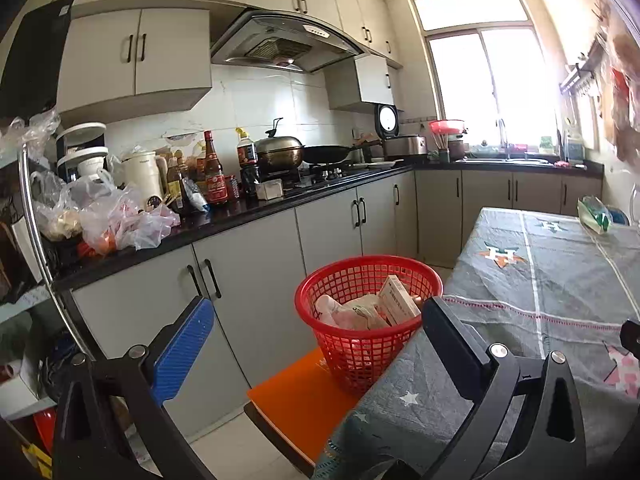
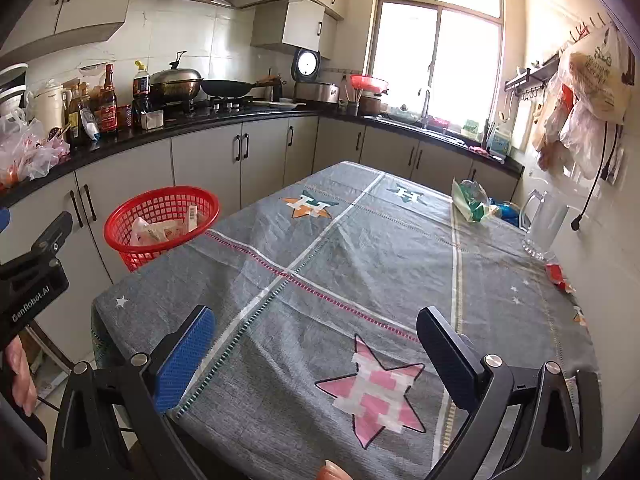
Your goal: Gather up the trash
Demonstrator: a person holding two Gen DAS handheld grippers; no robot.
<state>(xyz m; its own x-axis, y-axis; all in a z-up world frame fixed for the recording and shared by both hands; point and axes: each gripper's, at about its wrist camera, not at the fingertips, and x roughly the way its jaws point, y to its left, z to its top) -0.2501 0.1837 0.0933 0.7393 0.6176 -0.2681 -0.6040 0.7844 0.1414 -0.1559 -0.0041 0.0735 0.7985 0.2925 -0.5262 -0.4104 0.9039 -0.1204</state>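
Note:
A red mesh basket stands on an orange stool beside the table; it holds a small carton and crumpled wrappers. It also shows in the right wrist view. My left gripper is open and empty, just short of the basket. My right gripper is open and empty above the near end of the grey tablecloth. A green-white plastic bag lies at the table's far right. A small red wrapper lies at the right edge.
A clear glass jug stands by the right wall. The black counter carries bottles, bags, a kettle and a stove with pans. Grey cabinets run below it. Plastic bags hang on the right wall. A shelf rack stands at left.

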